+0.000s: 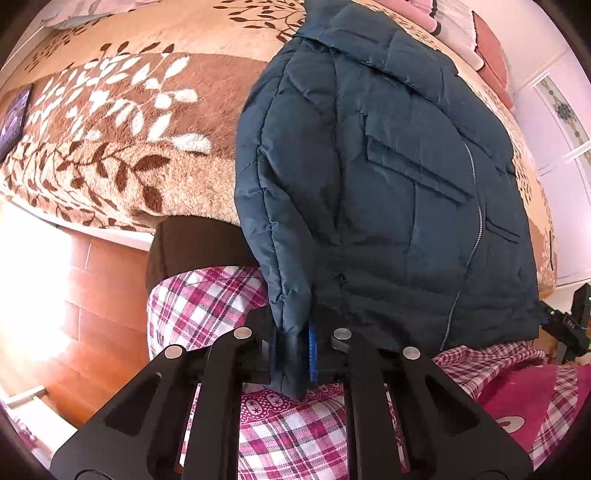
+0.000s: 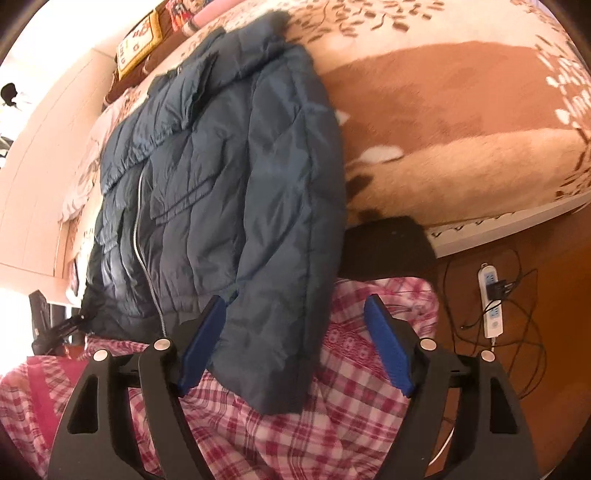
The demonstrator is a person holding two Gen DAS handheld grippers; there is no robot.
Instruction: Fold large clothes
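A dark teal padded jacket (image 1: 388, 192) lies front up on a bed, zip closed, its lower end hanging over the bed's near edge. My left gripper (image 1: 291, 349) is shut on the cuff of one sleeve (image 1: 288, 295), blue pads pressed on both sides of it. In the right wrist view the same jacket (image 2: 207, 177) shows with its other sleeve (image 2: 280, 332) hanging down between my right gripper's (image 2: 295, 343) blue pads (image 2: 388, 350). That gripper stands open: the left pad lies close beside the sleeve, the right pad well apart from it.
A fluffy brown leaf-patterned blanket (image 1: 122, 155) covers the bed. Pink plaid cloth (image 1: 295, 435) is below both grippers. A dark stool or seat (image 2: 388, 251) stands at the bed's edge. A white power strip (image 2: 491, 306) with cables lies on the wooden floor. Pillows (image 1: 461, 33) sit at the bed's far end.
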